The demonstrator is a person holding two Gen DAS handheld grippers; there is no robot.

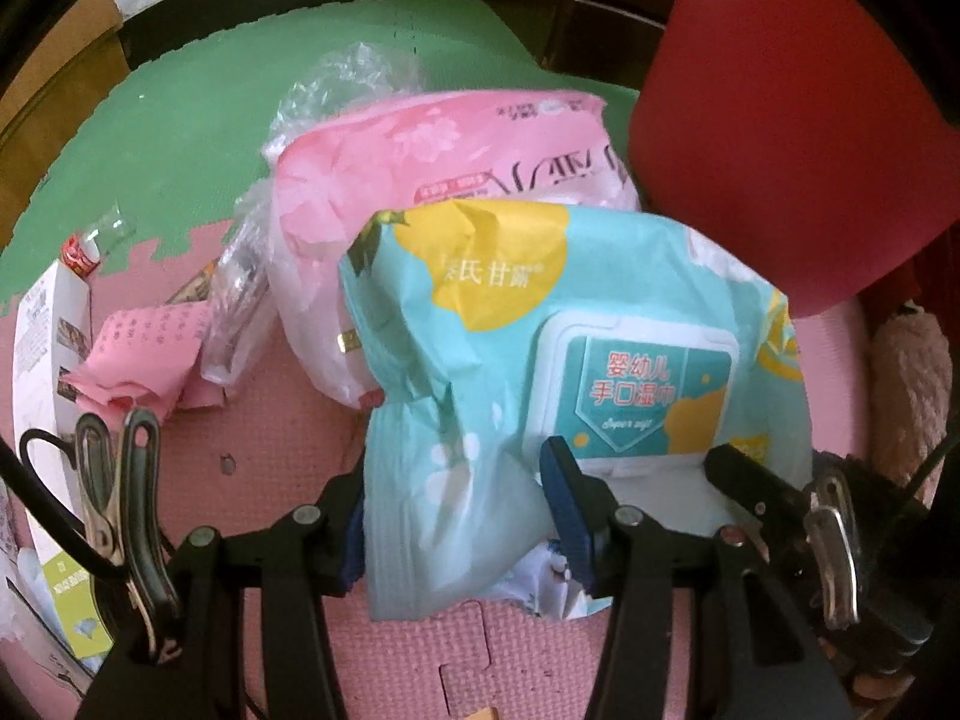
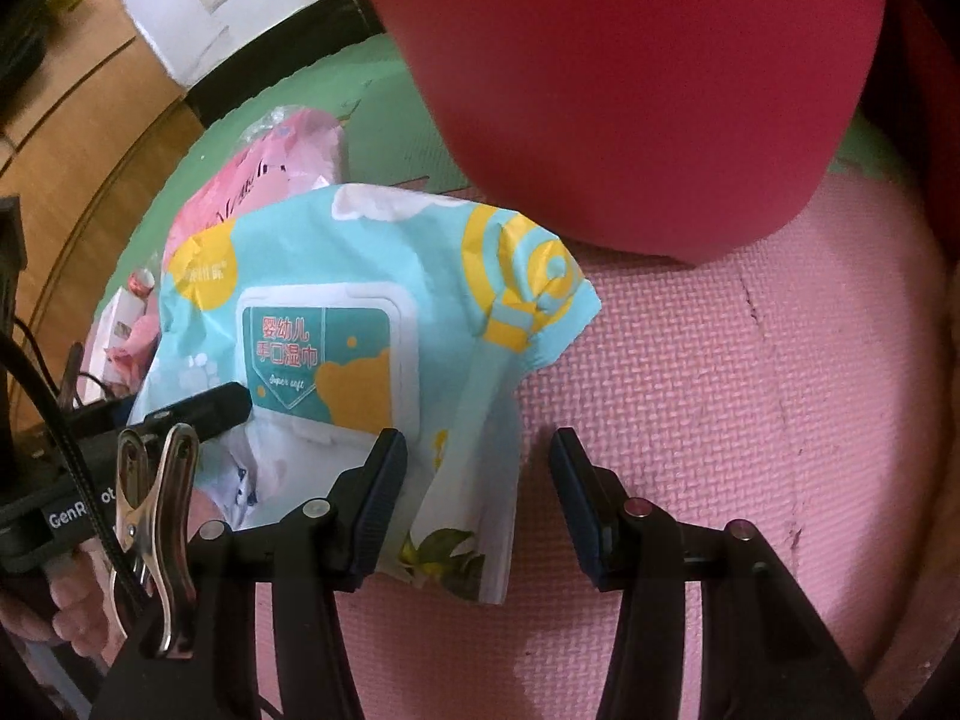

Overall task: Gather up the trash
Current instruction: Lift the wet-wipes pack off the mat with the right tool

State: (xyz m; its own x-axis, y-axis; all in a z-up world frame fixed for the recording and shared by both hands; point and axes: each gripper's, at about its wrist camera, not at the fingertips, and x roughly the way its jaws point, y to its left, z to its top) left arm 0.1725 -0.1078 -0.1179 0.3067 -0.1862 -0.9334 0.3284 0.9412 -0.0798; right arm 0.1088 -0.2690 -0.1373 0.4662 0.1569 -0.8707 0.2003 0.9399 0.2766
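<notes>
A crumpled teal and yellow wet-wipe pack [image 1: 540, 360] lies on the pink foam mat. My left gripper [image 1: 462, 516] has its two fingers around the pack's near end, pressing into it. In the right wrist view the same pack [image 2: 372, 312] lies at centre left. My right gripper [image 2: 474, 498] is open, with its left finger over the pack's near right corner and its right finger over bare mat. The left gripper's finger [image 2: 210, 408] shows on the pack's left side. A pink tissue pack [image 1: 456, 180] lies behind the wipe pack.
A red bin [image 1: 798, 120] stands at the right, close behind the pack, and fills the top of the right wrist view [image 2: 630, 90]. Crumpled pink paper [image 1: 144, 354], clear plastic wrap [image 1: 240, 300] and a white carton [image 1: 42, 360] lie at the left. Green mat [image 1: 198, 138] lies beyond.
</notes>
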